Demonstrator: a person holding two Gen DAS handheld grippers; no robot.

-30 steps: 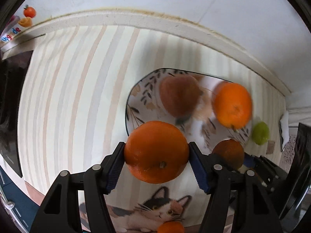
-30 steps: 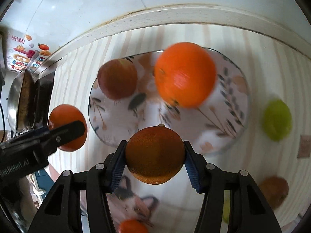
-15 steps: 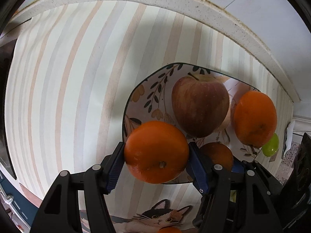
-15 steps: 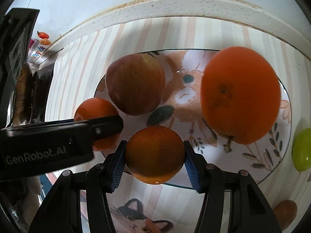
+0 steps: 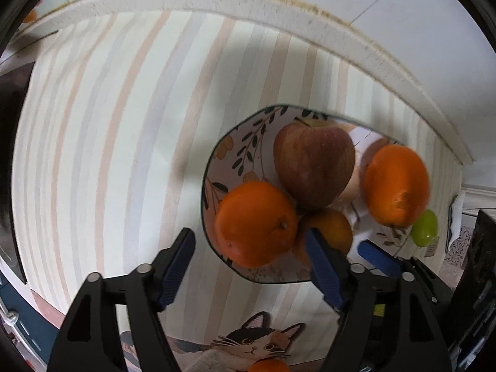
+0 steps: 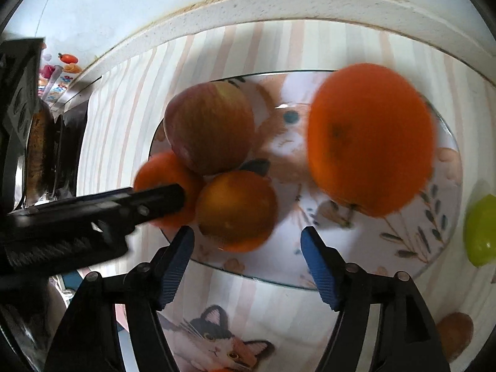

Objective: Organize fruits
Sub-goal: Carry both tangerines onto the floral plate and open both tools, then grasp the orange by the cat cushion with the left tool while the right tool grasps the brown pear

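A leaf-patterned plate [image 5: 226,152] [image 6: 434,241] holds a red apple [image 5: 313,164] [image 6: 210,127] and three oranges. My left gripper [image 5: 251,266] is open; the orange [image 5: 255,223] [image 6: 161,173] it held lies on the plate's near left edge. My right gripper [image 6: 248,260] is open; its darker orange [image 6: 237,210] [image 5: 334,226] lies on the plate beside the apple. A big orange [image 5: 396,186] [image 6: 370,139] sits at the plate's right. The right gripper's blue finger [image 5: 378,257] shows in the left wrist view.
A green lime [image 5: 424,228] [image 6: 480,229] lies on the striped cloth right of the plate. A brown fruit [image 6: 455,334] and a small orange [image 5: 268,365] lie nearer me. A cat picture [image 6: 217,341] is on the cloth. A stove [image 6: 40,142] stands left; the wall is behind.
Both grippers have opened and let go of their oranges, which now rest on the plate. Both grippers have drawn back slightly.
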